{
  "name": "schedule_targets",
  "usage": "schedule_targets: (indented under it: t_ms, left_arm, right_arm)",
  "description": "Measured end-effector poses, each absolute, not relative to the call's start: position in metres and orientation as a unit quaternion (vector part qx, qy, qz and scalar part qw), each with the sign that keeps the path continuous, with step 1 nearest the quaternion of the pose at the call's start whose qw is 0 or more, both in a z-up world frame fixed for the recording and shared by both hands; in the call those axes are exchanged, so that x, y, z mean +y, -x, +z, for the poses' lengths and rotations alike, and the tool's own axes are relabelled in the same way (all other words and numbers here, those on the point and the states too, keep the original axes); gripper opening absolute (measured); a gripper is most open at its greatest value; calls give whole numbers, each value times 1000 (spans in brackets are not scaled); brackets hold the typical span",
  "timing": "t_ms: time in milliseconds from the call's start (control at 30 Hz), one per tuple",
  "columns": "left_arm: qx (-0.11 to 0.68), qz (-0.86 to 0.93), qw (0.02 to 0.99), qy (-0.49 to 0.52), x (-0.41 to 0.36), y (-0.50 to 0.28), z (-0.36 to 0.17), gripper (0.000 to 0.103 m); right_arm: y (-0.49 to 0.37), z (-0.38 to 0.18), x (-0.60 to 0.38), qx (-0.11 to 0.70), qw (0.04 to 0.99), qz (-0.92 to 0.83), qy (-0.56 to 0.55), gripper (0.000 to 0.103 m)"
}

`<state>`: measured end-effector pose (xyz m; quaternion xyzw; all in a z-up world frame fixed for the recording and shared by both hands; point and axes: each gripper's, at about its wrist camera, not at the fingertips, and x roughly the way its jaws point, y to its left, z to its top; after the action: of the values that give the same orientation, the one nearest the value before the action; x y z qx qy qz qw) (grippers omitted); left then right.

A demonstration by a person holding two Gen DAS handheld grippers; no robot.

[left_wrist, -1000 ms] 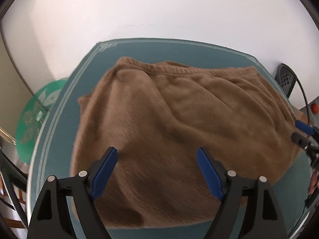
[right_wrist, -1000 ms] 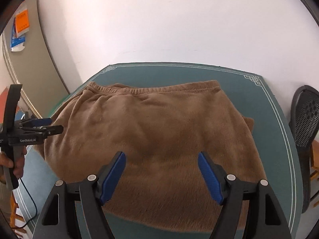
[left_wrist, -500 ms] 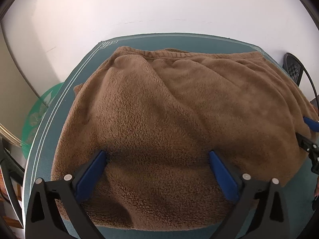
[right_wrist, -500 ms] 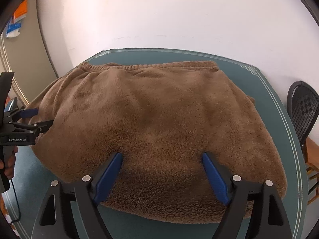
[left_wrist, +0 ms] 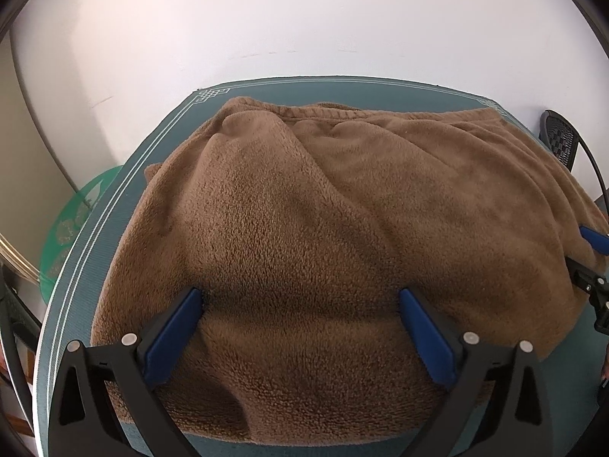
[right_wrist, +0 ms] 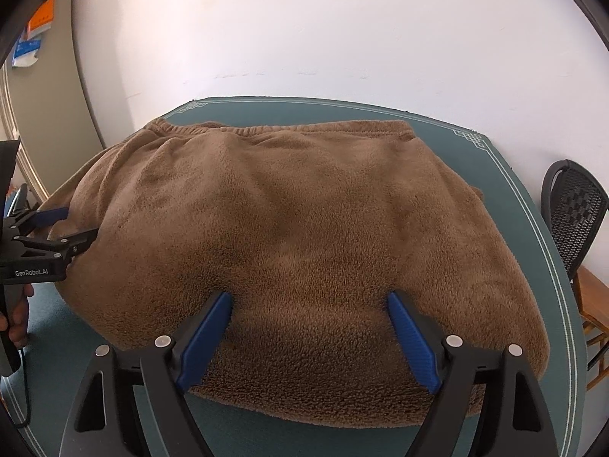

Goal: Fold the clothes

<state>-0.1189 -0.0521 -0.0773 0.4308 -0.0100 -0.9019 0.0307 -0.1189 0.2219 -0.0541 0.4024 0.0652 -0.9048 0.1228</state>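
Observation:
A brown fleece garment (left_wrist: 323, 236) lies spread over the teal table mat (left_wrist: 114, 205), its ribbed hem at the far side. My left gripper (left_wrist: 300, 297) is open, its blue fingers pressed down onto the near part of the fleece. My right gripper (right_wrist: 308, 297) is open too, its fingers resting on the near edge of the same garment (right_wrist: 304, 221). The right gripper shows at the right edge of the left wrist view (left_wrist: 590, 262). The left gripper shows at the left of the right wrist view (right_wrist: 64, 232), against the fleece.
The mat (right_wrist: 533, 198) has a white line border and stands against a white wall. A black mesh chair (right_wrist: 574, 209) stands to the right. A green patterned disc (left_wrist: 72, 224) lies beyond the left mat edge.
Both grippers have come down and forward onto the near part of the fleece. The garment now fills more of each view. Both stay open.

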Motion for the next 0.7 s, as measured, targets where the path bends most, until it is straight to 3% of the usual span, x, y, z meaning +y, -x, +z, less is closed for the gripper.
schedule_targets:
  t_ms: [400,633,700]
  left_arm:
    - [-2,-903,28,-429,-55,118,-80,102]
    - [0,-901,29,-432,-56,119,-80,103]
    - [1,-901,28,-433,-56,119,-80,103]
  right_arm:
    - [118,-53,226,44,144,-903,-402,93]
    - [74,-13,269,-7,146,-924,-353,94]
    - [67,-18,303,-54,130,-918,-371,95]
